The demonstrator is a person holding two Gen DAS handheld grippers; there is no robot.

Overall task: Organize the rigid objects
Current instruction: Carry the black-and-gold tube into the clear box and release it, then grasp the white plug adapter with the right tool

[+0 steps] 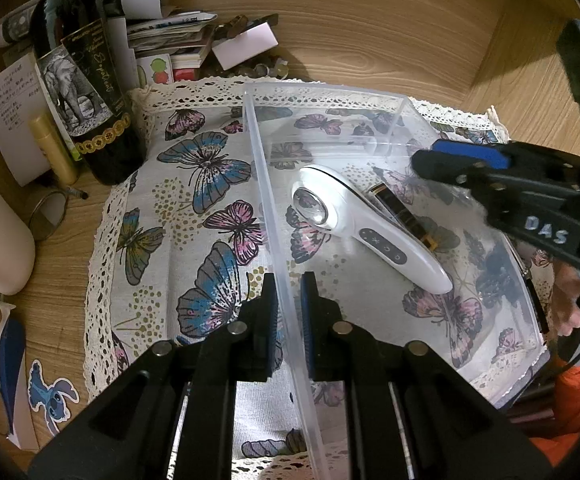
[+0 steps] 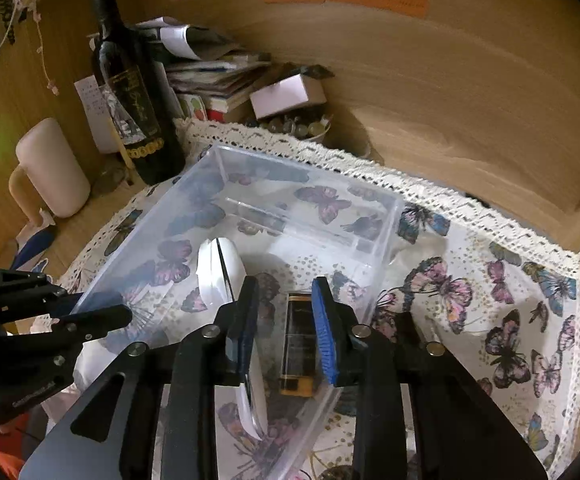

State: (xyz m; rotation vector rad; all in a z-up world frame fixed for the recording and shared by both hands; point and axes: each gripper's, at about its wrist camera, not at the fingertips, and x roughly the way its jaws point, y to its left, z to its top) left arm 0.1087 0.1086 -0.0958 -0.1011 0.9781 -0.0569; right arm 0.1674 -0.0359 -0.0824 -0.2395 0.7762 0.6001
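A clear plastic bin (image 1: 321,94) (image 2: 305,168) stands on a butterfly-print cloth. Inside it lie a white handheld device (image 1: 353,224) (image 2: 216,268) and a black-and-gold rectangular box (image 1: 403,216) (image 2: 298,344). My left gripper (image 1: 288,300) is shut on the bin's left wall, one finger on each side; it shows at the left of the right wrist view (image 2: 90,308). My right gripper (image 2: 286,320) is open above the black-and-gold box, apart from it; it shows over the bin's right side in the left wrist view (image 1: 449,160).
A dark wine bottle (image 1: 86,92) (image 2: 134,96) stands beyond the cloth's left corner. Stacked books and papers (image 1: 170,36) (image 2: 218,76) lie behind it. A cream mug (image 2: 52,168) stands left. A wooden wall (image 2: 449,80) closes the back.
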